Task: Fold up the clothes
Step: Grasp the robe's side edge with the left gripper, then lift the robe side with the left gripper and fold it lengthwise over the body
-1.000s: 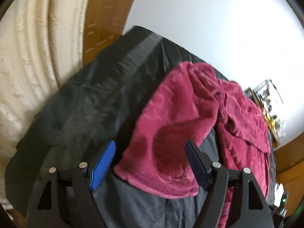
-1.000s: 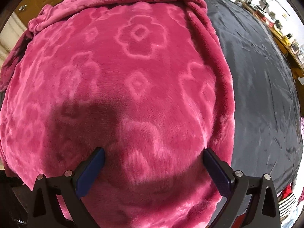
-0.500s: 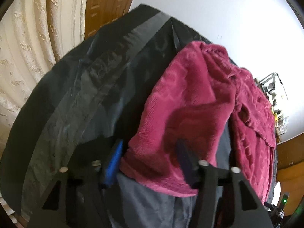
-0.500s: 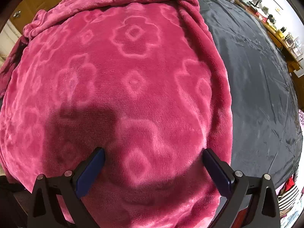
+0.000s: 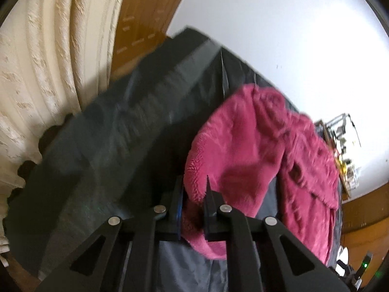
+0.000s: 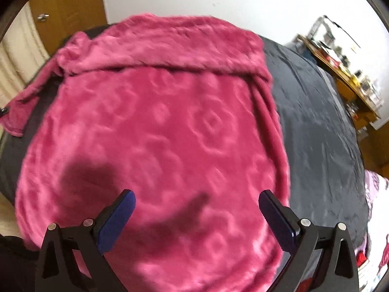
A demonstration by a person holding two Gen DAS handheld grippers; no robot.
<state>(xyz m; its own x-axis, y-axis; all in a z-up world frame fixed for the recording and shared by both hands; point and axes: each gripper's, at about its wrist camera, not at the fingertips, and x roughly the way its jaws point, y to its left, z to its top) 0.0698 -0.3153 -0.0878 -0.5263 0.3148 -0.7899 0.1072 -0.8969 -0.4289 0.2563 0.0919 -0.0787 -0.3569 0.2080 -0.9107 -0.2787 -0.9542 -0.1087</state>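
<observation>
A pink fleece garment [image 6: 155, 131] with an embossed flower pattern is spread flat over a dark bed cover [image 6: 316, 126], its top edge rolled over at the far side and 1 sleeve [image 5: 233, 150] lying out toward the curtain [image 5: 48, 73]. The jaws of the left gripper [image 5: 193, 196] are closing on the cuff end of that sleeve, and the fleece is seen bunched between the 2 pads. The jaws of the right gripper [image 6: 197, 209] are held wide apart above the body of the garment, with nothing between them. Several risks can be judged from here. Only a small pinch of thick, plushy fabric is held, so the cuff could slip out if the sleeve is pulled fast or far. The slick cover underneath could be caught and dragged along. With the body left unpinned by the right gripper, the whole garment could be shifted or wrinkled instead of the sleeve alone being folded across.
</observation>
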